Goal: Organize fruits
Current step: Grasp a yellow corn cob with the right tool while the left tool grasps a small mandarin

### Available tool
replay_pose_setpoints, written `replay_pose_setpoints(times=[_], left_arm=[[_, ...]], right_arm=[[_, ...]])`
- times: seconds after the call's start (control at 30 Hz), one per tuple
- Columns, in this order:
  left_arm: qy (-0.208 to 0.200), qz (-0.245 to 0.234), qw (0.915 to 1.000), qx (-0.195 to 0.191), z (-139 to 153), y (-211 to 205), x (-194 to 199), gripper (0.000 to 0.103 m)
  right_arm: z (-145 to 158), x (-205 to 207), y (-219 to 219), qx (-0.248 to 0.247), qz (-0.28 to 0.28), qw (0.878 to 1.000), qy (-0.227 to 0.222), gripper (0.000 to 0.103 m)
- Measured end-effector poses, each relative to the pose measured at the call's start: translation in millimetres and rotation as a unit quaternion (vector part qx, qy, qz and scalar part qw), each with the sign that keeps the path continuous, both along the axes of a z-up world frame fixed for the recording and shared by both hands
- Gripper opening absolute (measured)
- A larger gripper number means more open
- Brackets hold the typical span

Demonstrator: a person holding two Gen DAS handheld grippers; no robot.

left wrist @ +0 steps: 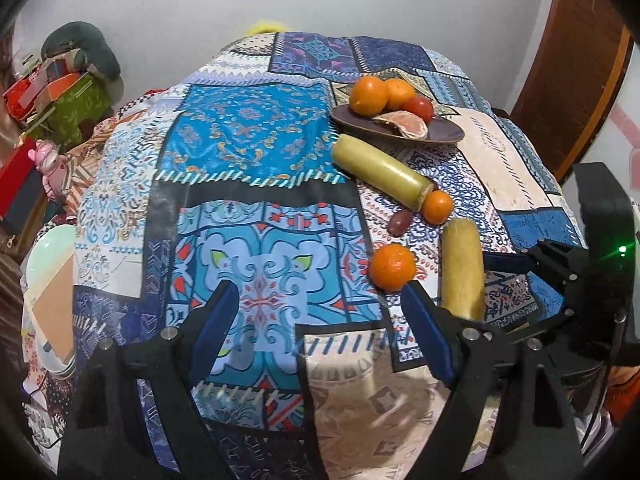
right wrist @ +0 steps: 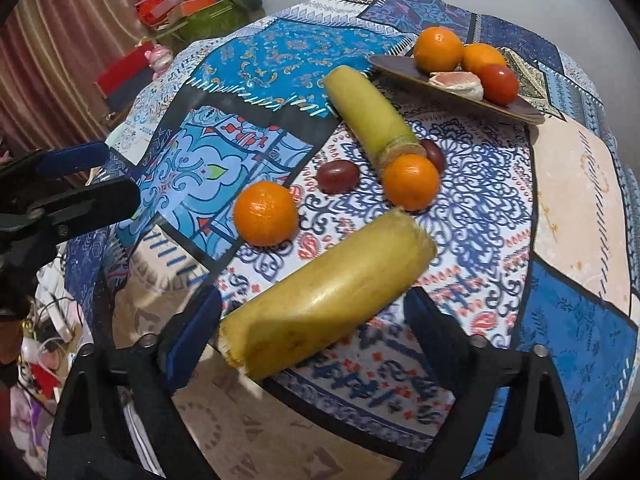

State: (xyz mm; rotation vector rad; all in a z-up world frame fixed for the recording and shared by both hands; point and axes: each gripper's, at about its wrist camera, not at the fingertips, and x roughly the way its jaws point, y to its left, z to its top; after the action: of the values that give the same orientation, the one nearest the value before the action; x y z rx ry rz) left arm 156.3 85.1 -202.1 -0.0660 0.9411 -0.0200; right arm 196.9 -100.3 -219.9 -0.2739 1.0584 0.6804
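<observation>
Left gripper [left wrist: 320,320] was spread wide, nothing between its blue pads [left wrist: 216,320], hovering over the patterned cloth [left wrist: 256,128]. Right gripper [right wrist: 316,332] was also spread wide, empty; the near cane piece [right wrist: 324,292] lay on the cloth between its fingers, its near end close to the left pad [right wrist: 192,336]. Contact with either pad could not be told.

Right wrist view, taking the near cane as centre:
- Near orange [right wrist: 266,214] at 11 o'clock, just beside the cane, apart from it.
- Second orange [right wrist: 410,182] at 1 o'clock, touching the cut end of the far cane piece [right wrist: 368,114].
- Dark grape [right wrist: 338,176] between the two oranges, toward 12 o'clock. Another dark fruit [right wrist: 434,154] mostly hidden behind the second orange.
- Brown plate [right wrist: 400,68] at 1 o'clock, well apart, holding two oranges [right wrist: 438,50], a red tomato [right wrist: 498,84] and a peeled citrus segment [right wrist: 458,82].

Left wrist view: near orange [left wrist: 392,266] sat just beyond the right pad [left wrist: 424,332], at 1 o'clock from gripper centre; near cane [left wrist: 462,268] lay to its right. Plate [left wrist: 440,134] at 1 o'clock, far. The right gripper [left wrist: 560,264] showed at 3 o'clock.
</observation>
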Motion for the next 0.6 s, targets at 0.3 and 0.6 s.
replay_pose_setpoints(times=[0.3, 0.6], left_arm=[[0.021, -0.037, 0.9991, -0.002, -17.7, -27.0, 23.3, 0.083], [0.039, -0.063, 0.9972, -0.007, -33.1, -43.9, 39.9, 0.067]], right_arm=[[13.8, 5.9, -50.4, -0.012, -0.005, 1.000, -0.023, 0.056], [23.9, 20.6, -84.9, -0.002, -0.049, 0.998, -0.027, 0.042]])
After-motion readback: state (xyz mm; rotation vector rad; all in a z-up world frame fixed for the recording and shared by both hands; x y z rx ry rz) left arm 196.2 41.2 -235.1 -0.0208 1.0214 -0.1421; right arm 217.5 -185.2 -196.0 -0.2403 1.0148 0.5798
